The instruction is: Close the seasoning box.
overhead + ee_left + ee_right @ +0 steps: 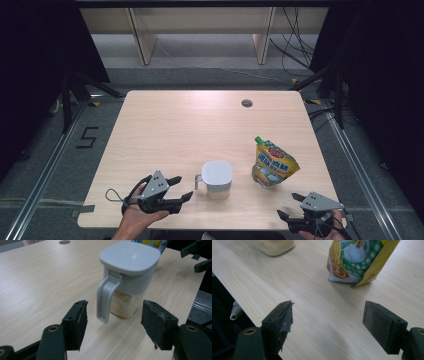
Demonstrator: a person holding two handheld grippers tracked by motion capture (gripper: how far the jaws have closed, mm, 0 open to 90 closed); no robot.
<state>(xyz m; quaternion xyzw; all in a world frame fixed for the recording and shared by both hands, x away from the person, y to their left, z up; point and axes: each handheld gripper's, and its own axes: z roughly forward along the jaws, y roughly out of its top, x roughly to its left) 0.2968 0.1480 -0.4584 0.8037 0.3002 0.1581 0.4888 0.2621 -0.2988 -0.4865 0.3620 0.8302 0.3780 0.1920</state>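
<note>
From above we see the jug (216, 179) standing near the table's (200, 120) front edge, its handle (198, 181) pointing to nine o'clock at the left gripper (183, 188). The yellow pouch (272, 165) stands at the jug's three o'clock, apart from it. Along the left gripper (113, 322) we make out pale grains inside the jug (128, 277), under its grey lid (130, 256); the jaws stand released, with the handle (106, 301) just ahead of them, untouched. The right gripper (328, 320) also gapes, holding nothing, the pouch (359, 257) at its twelve o'clock.
</note>
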